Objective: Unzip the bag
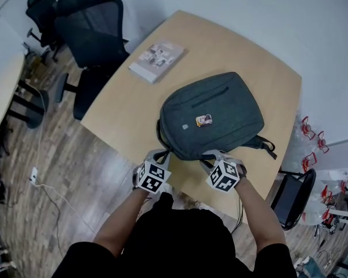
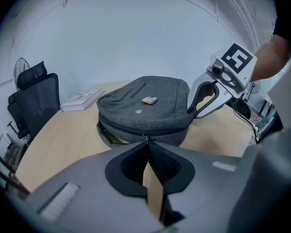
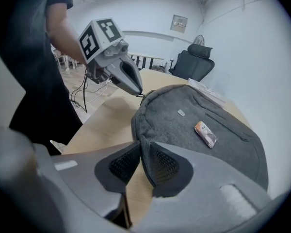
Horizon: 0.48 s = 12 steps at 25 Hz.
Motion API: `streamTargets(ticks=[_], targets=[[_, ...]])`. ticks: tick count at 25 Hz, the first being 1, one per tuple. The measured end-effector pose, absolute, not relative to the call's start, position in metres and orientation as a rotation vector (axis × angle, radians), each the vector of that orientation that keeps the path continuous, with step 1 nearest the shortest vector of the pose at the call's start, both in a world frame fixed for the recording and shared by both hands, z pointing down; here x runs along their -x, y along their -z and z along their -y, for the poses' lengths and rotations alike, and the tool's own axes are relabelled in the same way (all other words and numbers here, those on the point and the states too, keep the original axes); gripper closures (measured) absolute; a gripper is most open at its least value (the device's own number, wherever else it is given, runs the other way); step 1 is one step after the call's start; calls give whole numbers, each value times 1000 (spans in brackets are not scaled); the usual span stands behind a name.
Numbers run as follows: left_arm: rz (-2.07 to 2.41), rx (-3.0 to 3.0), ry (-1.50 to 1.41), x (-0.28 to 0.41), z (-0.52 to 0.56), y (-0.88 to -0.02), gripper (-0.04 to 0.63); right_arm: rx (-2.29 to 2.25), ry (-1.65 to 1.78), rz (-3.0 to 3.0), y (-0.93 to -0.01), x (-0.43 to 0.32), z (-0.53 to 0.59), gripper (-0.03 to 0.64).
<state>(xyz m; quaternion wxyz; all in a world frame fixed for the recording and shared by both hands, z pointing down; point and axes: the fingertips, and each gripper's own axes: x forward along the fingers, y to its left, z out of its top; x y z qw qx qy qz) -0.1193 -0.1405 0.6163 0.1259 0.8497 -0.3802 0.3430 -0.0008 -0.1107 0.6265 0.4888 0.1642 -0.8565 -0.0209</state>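
A grey backpack [image 1: 211, 114] lies flat on the wooden table [image 1: 122, 114], its bottom edge toward me. My left gripper [image 1: 160, 153] is at the bag's near-left corner, shut with its tips meeting on the zipper pull [image 2: 146, 138]. Left of the pull the zip gapes a little [image 2: 109, 134]. At the near-right corner, my right gripper [image 1: 211, 155] is shut on a fold of the bag's edge [image 3: 141, 147], with grey fabric pinched between its pads. Each gripper shows in the other's view: the right gripper [image 2: 191, 111] and the left gripper [image 3: 140, 93].
A book [image 1: 156, 59] lies on the table beyond the bag, to the left. Black office chairs [image 1: 87, 33] stand at the table's far left, another chair [image 1: 293, 196] at the near right. A small orange tag [image 1: 204, 120] sits on the bag's top.
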Motion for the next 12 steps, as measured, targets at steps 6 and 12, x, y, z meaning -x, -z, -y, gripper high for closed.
streamTargets(ticks=[6,12], targets=[[925,-2593,-1098,92,114,-620,577,-545,-149,2187,-618,22,125,578],[1096,-2550,-985,100,114,-612,575,-511,-103,2164,-616,40,131,580]])
